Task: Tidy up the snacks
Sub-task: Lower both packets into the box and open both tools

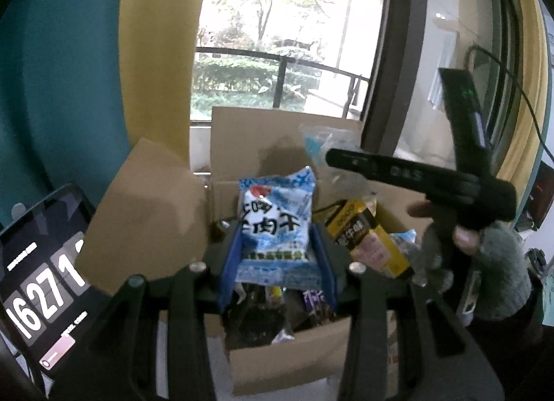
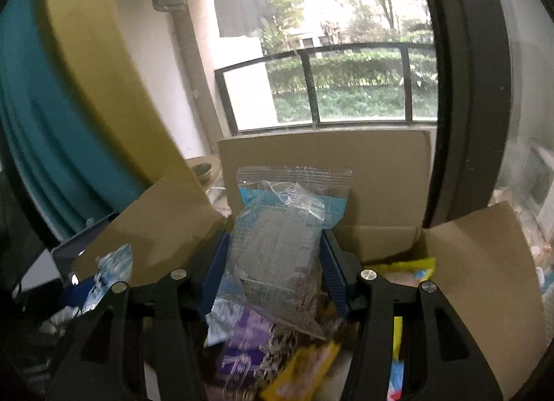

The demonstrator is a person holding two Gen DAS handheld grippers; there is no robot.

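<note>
My left gripper point(image 1: 277, 255) is shut on a blue-and-white snack packet point(image 1: 275, 224) with black lettering, held upright above an open cardboard box point(image 1: 277, 363). My right gripper point(image 2: 275, 269) is shut on a clear snack packet point(image 2: 280, 245) with blue print, held tilted above the same box point(image 2: 477, 262). The right gripper's black body point(image 1: 426, 179) shows in the left wrist view at the right, with its clear packet point(image 1: 322, 144) partly hidden behind it. The box holds several loose snacks, among them a yellow-and-black packet point(image 1: 370, 238) and purple wrappers point(image 2: 242, 342).
A tablet point(image 1: 38, 273) showing white digits stands left of the box. The box flaps point(image 1: 145, 214) stand up on the left, back and right. A window with a black railing point(image 2: 346, 86) is behind. A yellow and teal curtain point(image 2: 69, 96) hangs at the left.
</note>
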